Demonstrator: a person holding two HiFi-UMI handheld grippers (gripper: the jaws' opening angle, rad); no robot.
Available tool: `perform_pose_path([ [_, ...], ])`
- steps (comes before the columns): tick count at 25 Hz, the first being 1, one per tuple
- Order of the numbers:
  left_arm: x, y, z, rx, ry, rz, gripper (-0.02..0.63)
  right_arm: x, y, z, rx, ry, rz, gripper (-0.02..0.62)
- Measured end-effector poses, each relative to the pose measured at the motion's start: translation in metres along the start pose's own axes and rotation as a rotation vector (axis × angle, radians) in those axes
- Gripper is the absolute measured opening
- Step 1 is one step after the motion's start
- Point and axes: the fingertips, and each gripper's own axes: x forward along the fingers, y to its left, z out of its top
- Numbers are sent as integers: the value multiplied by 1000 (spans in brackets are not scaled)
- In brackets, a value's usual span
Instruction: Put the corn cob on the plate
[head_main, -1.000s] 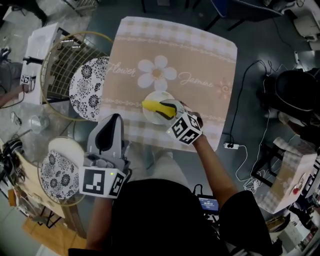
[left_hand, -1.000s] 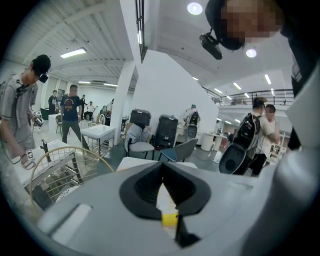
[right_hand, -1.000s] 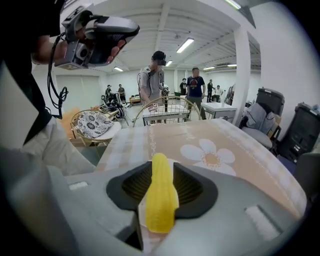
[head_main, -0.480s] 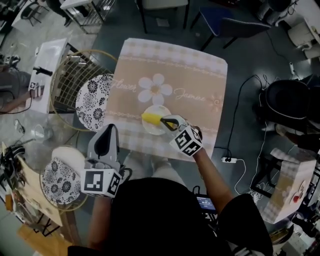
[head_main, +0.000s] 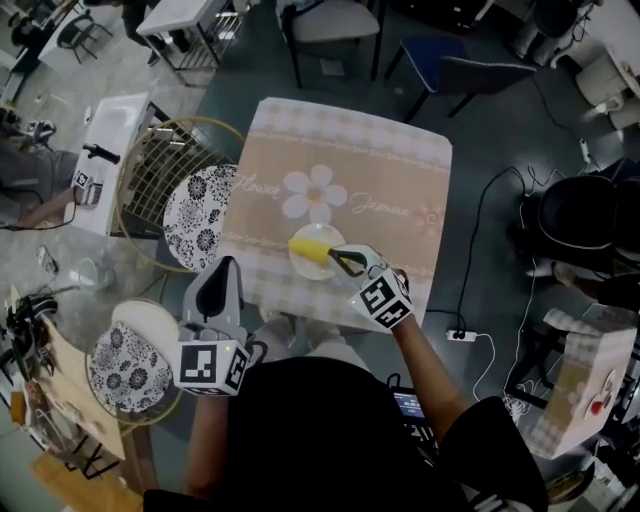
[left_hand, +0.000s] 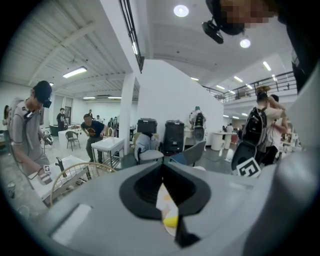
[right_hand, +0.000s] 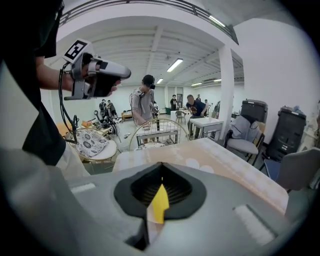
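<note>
One step, the only one, looks done | corn cob lies on the plate near the table's 6 o'clock edge | your right gripper, jaws together and empty, sits at the plate's 4 o'clock by the cob's end | your left gripper, likewise closed on nothing, hangs at 8 o'clock | left: pull clear.
</note>
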Motion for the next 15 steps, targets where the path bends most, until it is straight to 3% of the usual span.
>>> perform_pose_path([
  [9, 8, -13, 7, 41, -28, -49, 6, -44, 2, 67, 108, -245, -43, 3],
  [15, 1, -18, 0, 135, -31, -100, 6, -60, 14, 99, 84, -296, -106, 2],
])
